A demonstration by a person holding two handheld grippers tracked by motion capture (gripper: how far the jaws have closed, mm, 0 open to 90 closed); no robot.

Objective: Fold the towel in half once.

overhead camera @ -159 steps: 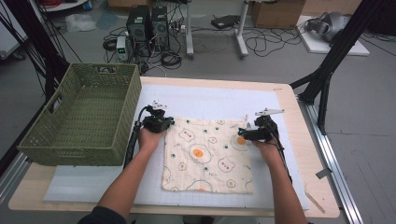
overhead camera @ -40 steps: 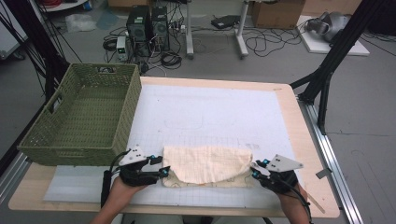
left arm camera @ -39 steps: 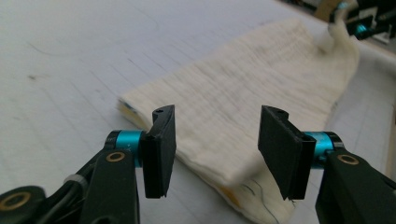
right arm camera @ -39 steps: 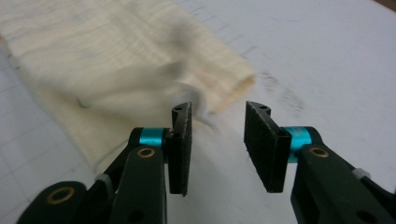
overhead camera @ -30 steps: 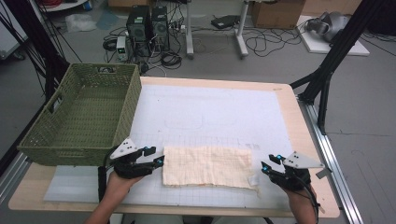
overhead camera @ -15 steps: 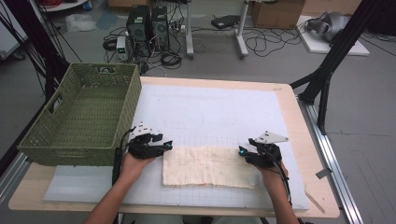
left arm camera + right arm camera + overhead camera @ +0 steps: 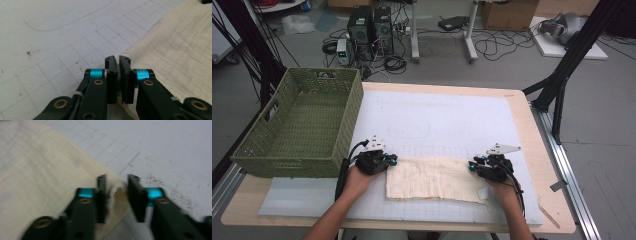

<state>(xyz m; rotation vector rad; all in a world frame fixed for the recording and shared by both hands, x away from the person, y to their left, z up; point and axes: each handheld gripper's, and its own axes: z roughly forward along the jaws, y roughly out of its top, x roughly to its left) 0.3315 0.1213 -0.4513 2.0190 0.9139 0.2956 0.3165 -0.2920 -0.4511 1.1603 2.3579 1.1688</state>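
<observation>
White gridded surface (image 7: 447,125): folded cream muslin cloth (image 7: 434,179) near front edge. Your left hand-held gripper (image 7: 118,62) sits clenched at its corner; right hand-held gripper (image 7: 117,185), parted, straddles the opposite corner, seemingly for another fold.

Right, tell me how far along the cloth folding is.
Done: the cloth lies folded into a long strip on the white mat. In hand: the left gripper, jaws nearly closed, sits at the strip's left end, and the right gripper, jaws apart, straddles a raised corner. Left: probably another fold, then perhaps the green basket, which holds no cloth.
</observation>
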